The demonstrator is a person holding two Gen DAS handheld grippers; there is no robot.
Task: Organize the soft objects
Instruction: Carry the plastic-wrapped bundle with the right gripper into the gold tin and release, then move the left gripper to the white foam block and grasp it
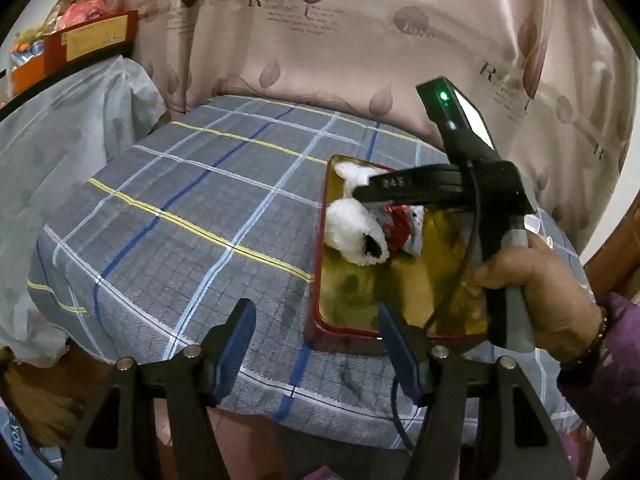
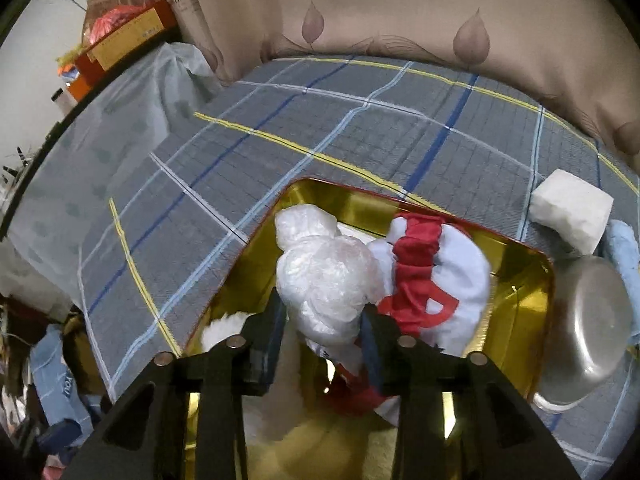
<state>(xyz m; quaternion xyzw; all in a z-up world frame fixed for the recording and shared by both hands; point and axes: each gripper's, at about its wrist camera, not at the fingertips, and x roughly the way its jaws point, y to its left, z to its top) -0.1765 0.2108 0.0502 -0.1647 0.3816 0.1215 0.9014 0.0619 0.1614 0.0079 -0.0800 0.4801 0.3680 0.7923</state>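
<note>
A crumpled white plastic bag [image 2: 324, 272] lies inside the shallow rectangular tin with gold interior and red rim [image 2: 532, 292], toward its left half, touching a white cloth item with red bands [image 2: 436, 276] that fills the tin's right half; a fluffy white plush piece [image 2: 224, 330] sits at the tin's near left corner. The right gripper [image 2: 324, 332] hangs over the tin with its fingers part-way apart on either side of the bag's near end; whether the pads press the bag cannot be told. The left gripper [image 1: 316, 344] hovers just left of the tin's near corner, fingers wide apart and empty. A hand [image 1: 540, 292] grips the right tool's handle over the tin's right side. The tin rests on a grey plaid bedsheet [image 2: 280, 128]. Right of the tin lie an upturned steel bowl [image 2: 588, 320], a white foam block [image 2: 572, 208] and a light-blue cloth [image 2: 624, 248].
</note>
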